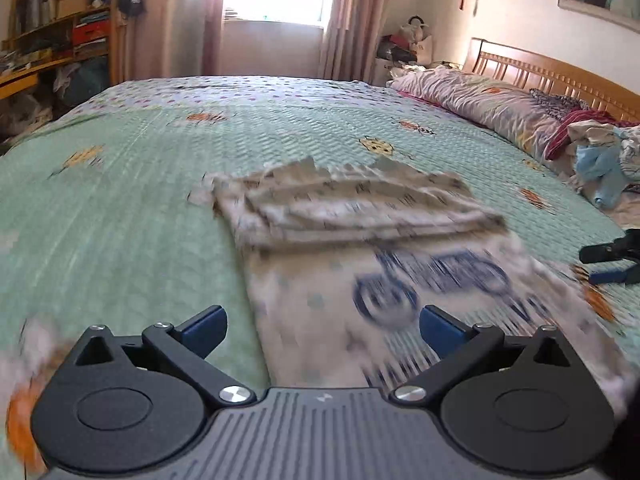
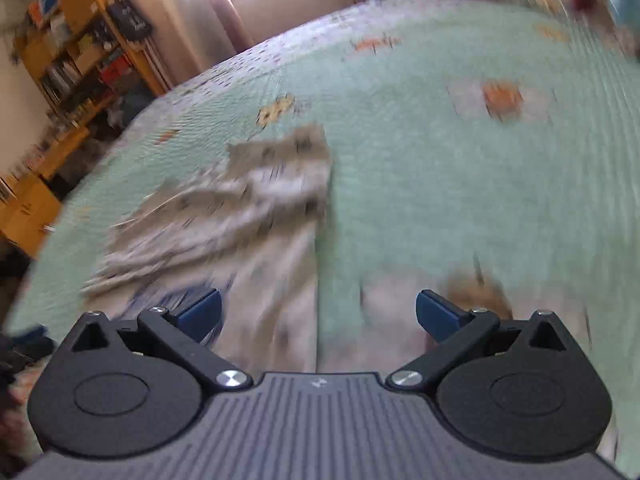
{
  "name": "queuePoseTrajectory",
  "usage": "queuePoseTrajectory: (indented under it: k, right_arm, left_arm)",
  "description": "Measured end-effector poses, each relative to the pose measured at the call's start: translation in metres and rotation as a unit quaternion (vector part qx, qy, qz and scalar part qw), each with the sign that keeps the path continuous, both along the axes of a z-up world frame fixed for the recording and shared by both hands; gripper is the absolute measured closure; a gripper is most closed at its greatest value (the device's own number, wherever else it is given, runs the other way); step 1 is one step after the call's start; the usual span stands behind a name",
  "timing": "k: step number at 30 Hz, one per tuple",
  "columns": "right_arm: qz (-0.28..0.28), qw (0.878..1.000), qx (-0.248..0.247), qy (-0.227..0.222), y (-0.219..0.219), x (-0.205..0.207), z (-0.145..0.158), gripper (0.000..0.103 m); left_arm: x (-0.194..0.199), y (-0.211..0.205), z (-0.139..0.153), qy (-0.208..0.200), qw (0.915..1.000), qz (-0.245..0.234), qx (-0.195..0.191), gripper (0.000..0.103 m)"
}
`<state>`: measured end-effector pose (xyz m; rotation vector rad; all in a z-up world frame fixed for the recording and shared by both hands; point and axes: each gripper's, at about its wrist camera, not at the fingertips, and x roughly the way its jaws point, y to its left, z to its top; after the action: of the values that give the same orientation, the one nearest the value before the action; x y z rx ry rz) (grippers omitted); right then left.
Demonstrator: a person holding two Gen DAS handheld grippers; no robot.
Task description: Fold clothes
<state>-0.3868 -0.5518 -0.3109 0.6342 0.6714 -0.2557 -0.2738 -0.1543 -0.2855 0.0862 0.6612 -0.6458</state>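
Left gripper [image 1: 323, 326] was spread wide, blue pads [image 1: 204, 324] far apart, nothing between them; it hovered over the near end of the garment [image 1: 360, 264], contact unclear due to blur. Right gripper [image 2: 318, 310] was also wide apart and empty, over the garment's right edge with one pad above cloth, the other above the bedspread [image 2: 440, 184]. In the left wrist view the right gripper's fingers showed at far right, just beside the cloth.

Garment lay mid-bed on the green quilted bedspread [image 1: 120, 184]: pale fabric with a blue print, far part folded back on itself in a bunched, layered strip, near part flat. Motion blur heavy in both views. A pile of clothes [image 1: 600, 152] sat well apart near the headboard [image 1: 540, 72], beside a pillow [image 1: 480, 100].
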Motion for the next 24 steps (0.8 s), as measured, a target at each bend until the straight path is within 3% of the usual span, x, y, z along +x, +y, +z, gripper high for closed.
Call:
queuePoseTrajectory:
  k: [4, 8, 16, 19, 24]
  right_arm:
    - [-0.029, 0.997, 0.069, -0.009, 0.002, -0.061, -0.008, 0.000]
    - [-0.058, 0.991, 0.118, -0.006, 0.001, -0.087, -0.019, 0.000]
    - [-0.005, 0.993, 0.120, -0.009, 0.030, -0.087, -0.015, 0.000]
    - [-0.004, 0.991, 0.136, -0.007, 0.022, -0.094, -0.018, 0.000]
    - [-0.023, 0.974, 0.223, -0.019, -0.005, -0.112, -0.033, 0.000]
  left_arm:
    - [-0.037, 0.024, -0.013, 0.056, 0.9982, 0.013, -0.018, 0.001]
    - [-0.051, 0.036, -0.021, 0.085, 0.9959, 0.024, -0.018, 0.001]
    - [-0.075, 0.034, -0.016, 0.083, 0.9965, 0.012, 0.004, 0.001]
    - [-0.077, 0.043, -0.020, 0.101, 0.9947, 0.016, -0.001, 0.001]
    - [-0.063, 0.059, -0.035, 0.172, 0.9829, 0.034, -0.056, 0.001]
